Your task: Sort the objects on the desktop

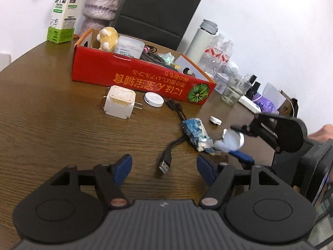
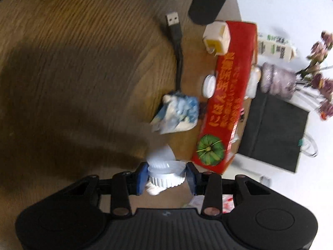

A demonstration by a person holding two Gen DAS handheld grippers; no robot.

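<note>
On the tabletop (image 1: pixel 52 108), a white charger (image 1: pixel 119 102) and round white puck (image 1: pixel 154 99) are shown at ten to eleven o'clock, just before the red box (image 1: pixel 133 73), presumably awaiting sorting into it. The left hand-held gripper (image 1: pixel 164 167) is held released, jaws wide, with the USB cable (image 1: pixel 166 162) lying between them untouched. At three o'clock, a crumpled white foil cup (image 2: pixel 165 174) is clasped by the right hand-held gripper (image 2: pixel 166 177), beside a blue wrapper (image 1: pixel 196 134).

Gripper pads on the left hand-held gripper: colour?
Blue pads on black fingers; clearest in the left wrist view.
</note>
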